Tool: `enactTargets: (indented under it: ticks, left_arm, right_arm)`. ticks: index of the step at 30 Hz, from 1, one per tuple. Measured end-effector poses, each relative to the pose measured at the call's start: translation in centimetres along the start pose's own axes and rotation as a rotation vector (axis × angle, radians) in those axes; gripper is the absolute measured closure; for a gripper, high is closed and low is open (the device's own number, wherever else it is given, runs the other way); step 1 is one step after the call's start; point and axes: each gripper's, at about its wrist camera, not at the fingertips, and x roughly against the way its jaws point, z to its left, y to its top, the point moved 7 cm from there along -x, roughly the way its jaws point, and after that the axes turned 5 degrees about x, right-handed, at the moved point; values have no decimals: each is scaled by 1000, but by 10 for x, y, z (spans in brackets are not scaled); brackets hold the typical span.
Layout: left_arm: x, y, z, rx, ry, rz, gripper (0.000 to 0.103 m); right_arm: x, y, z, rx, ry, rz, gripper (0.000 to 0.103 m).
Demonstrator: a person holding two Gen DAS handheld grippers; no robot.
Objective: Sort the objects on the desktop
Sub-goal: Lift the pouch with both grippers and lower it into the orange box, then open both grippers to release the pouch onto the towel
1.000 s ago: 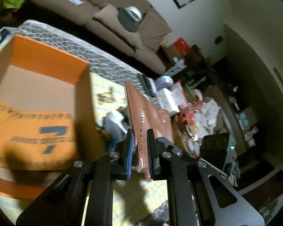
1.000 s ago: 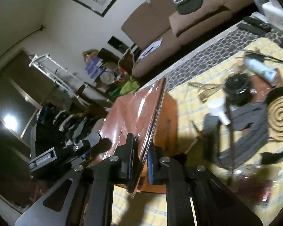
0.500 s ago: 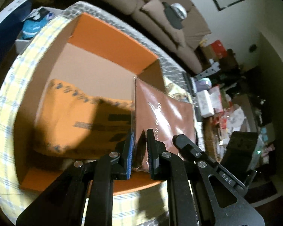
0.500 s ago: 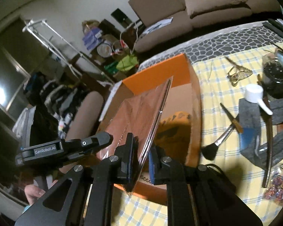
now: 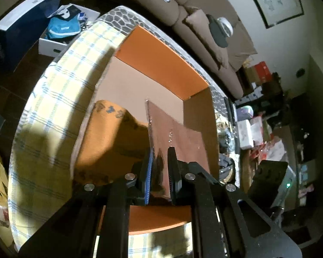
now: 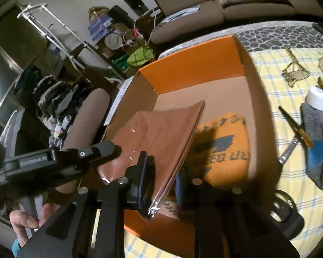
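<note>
A flat brown packet (image 5: 180,137) in a clear sleeve hangs tilted over the open cardboard box (image 5: 161,58) with orange flaps. My left gripper (image 5: 160,172) is shut on one edge of it. In the right wrist view the same packet (image 6: 161,129) runs between the fingers of my right gripper (image 6: 160,178). Those jaws are opening, and a gap shows beside the right pad. The left gripper (image 6: 116,150) clamps the packet's far side there. An orange bag (image 6: 224,146) with blue print lies on the floor of the box (image 6: 193,64).
The box stands on a yellow checked tablecloth (image 6: 280,64). To its right lie glasses (image 6: 295,73), a white-capped bottle (image 6: 316,96) on a grey cloth (image 6: 318,129), and a brush (image 6: 288,152). A person's hand (image 6: 25,221) holds the left gripper. A brown sofa (image 5: 196,19) lies beyond.
Both grippers have carried the brown packet from above the table's clutter to over the box and lowered it. The right jaws have spread apart; the left stays clamped.
</note>
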Motion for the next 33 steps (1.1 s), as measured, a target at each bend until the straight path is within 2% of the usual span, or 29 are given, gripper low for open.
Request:
enactTargets:
  ticks: [6, 9, 10, 12, 16, 19, 23, 29, 30, 33]
  left_arm:
    - [-10, 4, 15, -18, 121, -7, 92]
    - [-11, 4, 15, -30, 136, -6, 92]
    - [-12, 4, 15, -38, 148, -8, 92]
    - [-12, 4, 13, -46, 165, -10, 92]
    - [-12, 3, 12, -59, 189, -16, 92]
    - [-11, 3, 12, -61, 196, -16, 92]
    - [-12, 2, 10, -69, 202, -13, 92]
    - [-19, -3, -6, -125, 219, -1, 92]
    - [-21, -6, -11, -144, 230, 0, 91]
    - [-27, -12, -26, -173, 215, 6, 68]
  right_arm:
    - [-15, 0, -8, 32, -96, 37, 72]
    - [-25, -5, -11, 45, -152, 97, 70]
    - [-25, -8, -11, 55, -156, 105, 68]
    - [-25, -10, -7, 79, -172, 112, 56]
    - [-22, -12, -4, 145, -264, 125, 53]
    - [-11, -9, -6, 179, -319, 112, 47]
    - [10, -1, -4, 181, -326, 63, 42]
    - [44, 15, -11, 127, -264, -28, 42]
    - [48, 17, -15, 122, -266, -37, 41]
    - [64, 22, -29, 104, -280, -69, 32]
